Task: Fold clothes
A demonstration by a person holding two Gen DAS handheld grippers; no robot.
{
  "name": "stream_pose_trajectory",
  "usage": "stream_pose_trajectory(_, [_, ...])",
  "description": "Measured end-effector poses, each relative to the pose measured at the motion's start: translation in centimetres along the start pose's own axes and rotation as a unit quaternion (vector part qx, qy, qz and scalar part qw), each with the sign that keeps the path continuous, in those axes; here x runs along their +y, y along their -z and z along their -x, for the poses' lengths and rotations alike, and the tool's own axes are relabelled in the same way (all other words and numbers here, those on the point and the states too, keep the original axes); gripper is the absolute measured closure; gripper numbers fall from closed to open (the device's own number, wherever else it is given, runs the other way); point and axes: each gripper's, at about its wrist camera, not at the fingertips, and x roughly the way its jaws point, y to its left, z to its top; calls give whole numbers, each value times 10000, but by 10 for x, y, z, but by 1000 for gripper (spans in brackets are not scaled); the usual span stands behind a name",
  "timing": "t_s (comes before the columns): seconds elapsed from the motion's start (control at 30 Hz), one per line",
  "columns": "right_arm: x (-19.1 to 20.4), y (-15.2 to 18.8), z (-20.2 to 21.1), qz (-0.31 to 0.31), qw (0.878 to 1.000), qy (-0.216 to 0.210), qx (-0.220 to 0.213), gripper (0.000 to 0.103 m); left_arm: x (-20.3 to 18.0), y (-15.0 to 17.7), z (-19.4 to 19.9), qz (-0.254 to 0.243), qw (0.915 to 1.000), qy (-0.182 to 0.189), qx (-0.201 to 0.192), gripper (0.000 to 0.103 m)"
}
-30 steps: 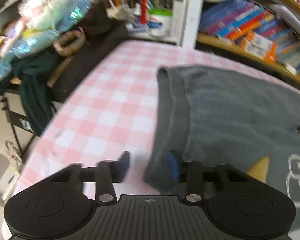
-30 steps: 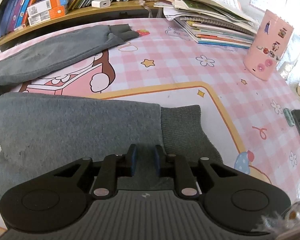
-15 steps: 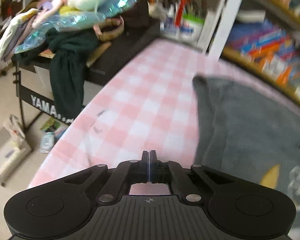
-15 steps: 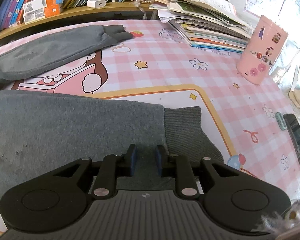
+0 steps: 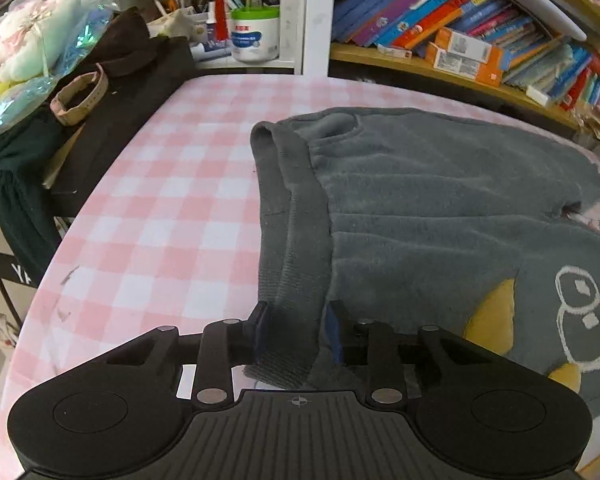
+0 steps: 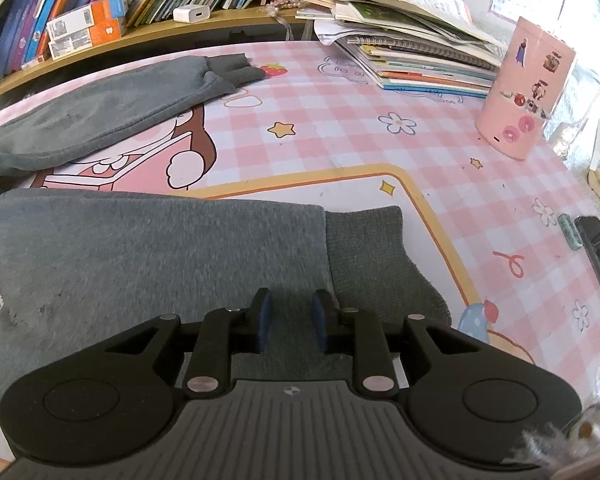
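Fuzzy matt fleece sweatshirt [image 5: 440, 208] with ribbed knit hem [image 5: 296, 248].

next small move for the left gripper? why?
Probably close the left gripper: its fingers stand open on either side of the ribbed waistband of the grey pants, which lies flat, not yet gripped. The right gripper is open over a pant leg too.

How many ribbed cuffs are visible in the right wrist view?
2: the near cuff just ahead of the right gripper, and the far cuff by the bookshelf. None seem hidden.
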Motion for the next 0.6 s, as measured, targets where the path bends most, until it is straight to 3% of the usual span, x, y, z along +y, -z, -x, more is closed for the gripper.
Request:
stream_pose_trajectory(0.37, [17, 3, 3, 235, 9997, -85, -10, 76, 20, 9, 13, 395, 9991, -120, 106, 78])
stream_pose_trajectory(0.6, [-3, -8, -5, 206, 9997, 109, -3, 81, 12, 10, 13, 362, 9993, 51, 126, 74])
